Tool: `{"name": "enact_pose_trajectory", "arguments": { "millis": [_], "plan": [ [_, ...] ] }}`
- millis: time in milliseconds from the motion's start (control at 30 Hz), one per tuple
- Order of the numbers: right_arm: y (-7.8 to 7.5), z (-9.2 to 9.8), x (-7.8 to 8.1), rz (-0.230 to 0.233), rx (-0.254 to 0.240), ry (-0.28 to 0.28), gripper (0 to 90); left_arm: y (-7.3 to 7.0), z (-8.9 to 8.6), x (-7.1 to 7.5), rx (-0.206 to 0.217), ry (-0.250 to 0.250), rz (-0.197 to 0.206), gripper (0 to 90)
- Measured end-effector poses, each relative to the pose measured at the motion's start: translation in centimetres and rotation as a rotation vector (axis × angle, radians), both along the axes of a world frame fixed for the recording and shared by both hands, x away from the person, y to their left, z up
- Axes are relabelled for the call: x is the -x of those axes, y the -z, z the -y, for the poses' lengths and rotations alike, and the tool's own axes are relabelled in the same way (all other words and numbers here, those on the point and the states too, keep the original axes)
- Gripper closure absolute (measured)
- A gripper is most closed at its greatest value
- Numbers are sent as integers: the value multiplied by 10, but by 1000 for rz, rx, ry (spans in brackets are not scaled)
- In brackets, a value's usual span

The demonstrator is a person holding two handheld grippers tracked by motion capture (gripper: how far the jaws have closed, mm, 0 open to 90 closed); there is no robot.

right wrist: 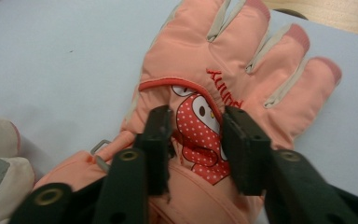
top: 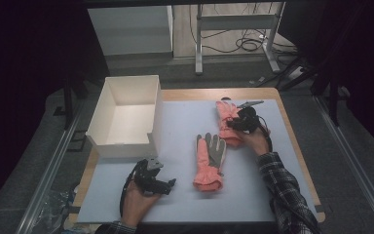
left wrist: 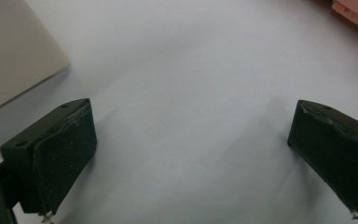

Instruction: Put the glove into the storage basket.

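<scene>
pinching the far pink glove (right wrist: pixel 223 88), the right gripper (right wrist: pixel 196 135) presses down.

In the high view, the right gripper (top: pixel 237 123) and its hand cover the middle of the far glove (top: pixel 225 113), so the contact between pads and fabric cannot be read there. In the right gripper view, the cuff of that glove runs off the bottom edge, and the near glove (right wrist: pixel 0 158) is cut by the left edge. In the left gripper view, the white box (left wrist: pixel 14 51) shows one corner at the upper left and a glove cuff (left wrist: pixel 354 11) is cropped at the upper right
</scene>
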State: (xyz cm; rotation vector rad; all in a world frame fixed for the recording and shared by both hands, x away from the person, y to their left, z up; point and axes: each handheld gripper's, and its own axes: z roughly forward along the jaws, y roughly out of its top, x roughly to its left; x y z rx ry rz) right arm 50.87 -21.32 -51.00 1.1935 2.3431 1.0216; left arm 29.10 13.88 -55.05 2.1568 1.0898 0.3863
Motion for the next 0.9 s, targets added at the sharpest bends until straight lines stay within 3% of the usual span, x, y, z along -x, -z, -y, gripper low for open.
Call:
{"name": "enact_pose_trajectory", "arguments": {
  "millis": [267, 400, 667, 900],
  "plan": [
    [-5, -1, 3, 9, 12, 26, 842, 0, 0, 0, 0, 0, 0, 10],
    [-12, 6, 4, 18, -24, 38, 853, 0, 0, 0, 0, 0, -1, 10],
    [-27, 22, 11, 55, -33, 68, 854, 0, 0, 0, 0, 0, -1, 10],
    [-45, 37, 19, 48, -77, 88, 852, 0, 0, 0, 0, 0, -1, 10]
  ]
}}
